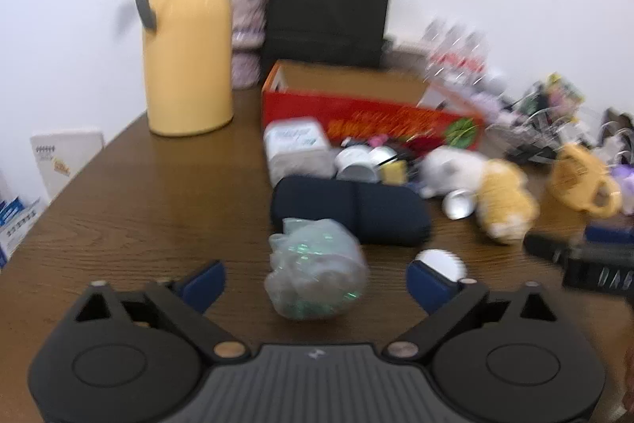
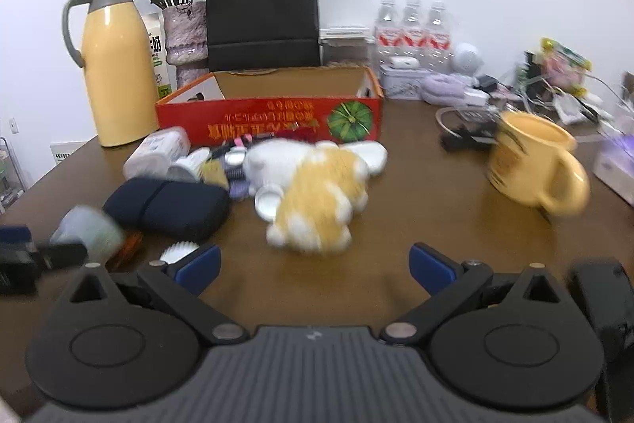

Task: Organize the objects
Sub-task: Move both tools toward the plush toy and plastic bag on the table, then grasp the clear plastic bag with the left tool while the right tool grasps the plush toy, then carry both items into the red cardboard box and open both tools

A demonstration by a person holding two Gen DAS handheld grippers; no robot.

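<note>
A crumpled clear plastic bag (image 1: 317, 276) with green glints lies on the brown table (image 1: 150, 209). It sits between the blue pads of my left gripper (image 1: 315, 272), which is open and not touching it. In the right wrist view my right gripper (image 2: 315, 256) is open and empty, just short of a white-and-yellow plush toy (image 2: 317, 193). Behind both stands an open red cardboard box (image 1: 356, 117) (image 2: 269, 121). A dark blue pouch (image 1: 352, 209) lies just beyond the bag, and a white paper cup liner (image 1: 440, 262) lies by the left gripper's right finger.
A yellow thermos jug (image 1: 188, 46), a vase of dried flowers (image 2: 186, 38) and a black paper bag (image 2: 263, 10) line the back wall. A yellow mug (image 2: 531, 161) stands to the right, with water bottles (image 2: 412, 30) and cable clutter behind it. Small jars and a white tub (image 1: 297, 149) crowd the box's front.
</note>
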